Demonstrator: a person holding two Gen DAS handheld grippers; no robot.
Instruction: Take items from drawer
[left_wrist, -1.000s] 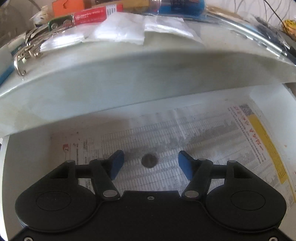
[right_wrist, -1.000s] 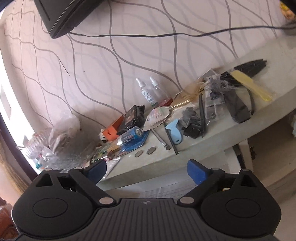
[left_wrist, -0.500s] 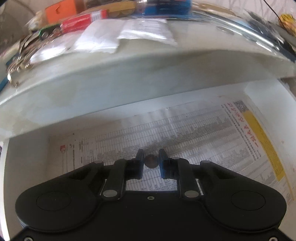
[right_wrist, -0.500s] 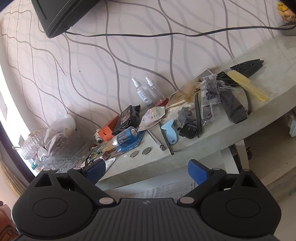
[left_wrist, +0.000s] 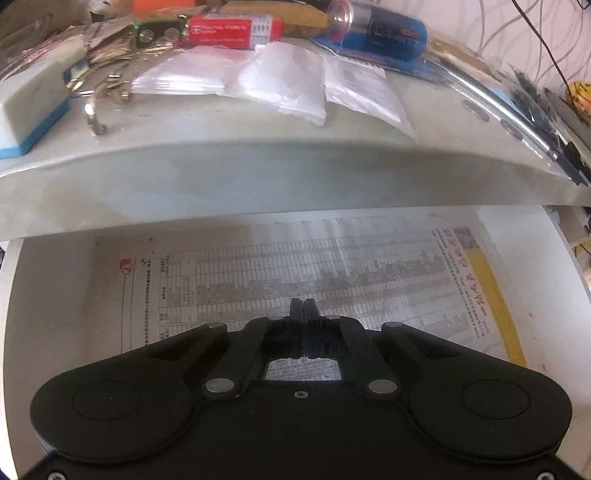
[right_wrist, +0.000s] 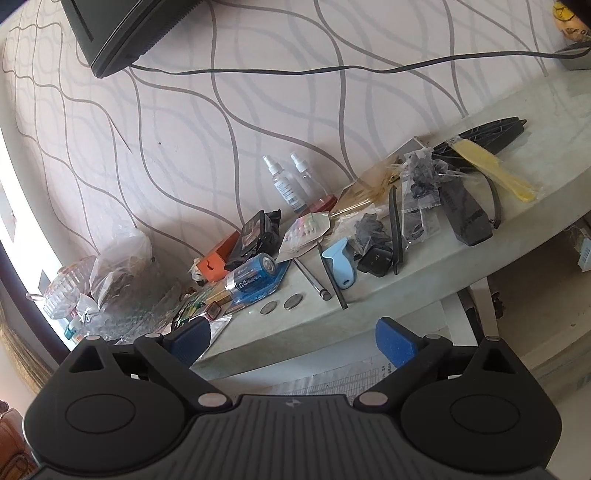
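While the left hand-held gripper (left_wrist: 303, 308) sits pressed together over the newspaper-lined drawer (left_wrist: 55, 295), coin unseen, right hand-held gripper (right_wrist: 293, 338) spread: lift straight, then set beside the 2 coins (right_wrist: 280, 304) on the surface (right_wrist: 369, 295).

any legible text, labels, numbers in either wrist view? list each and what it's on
"2": beside the red logo at the top-left corner of the newspaper lining the drawer.
Newspaper tables, red headline and QR code: too small to read.
Red box on the countertop, white print: blurred, unreadable.
Blue battery, label lettering: too small to read.
Spray bottle, label: unreadable.
Nothing else carries text I can make out.
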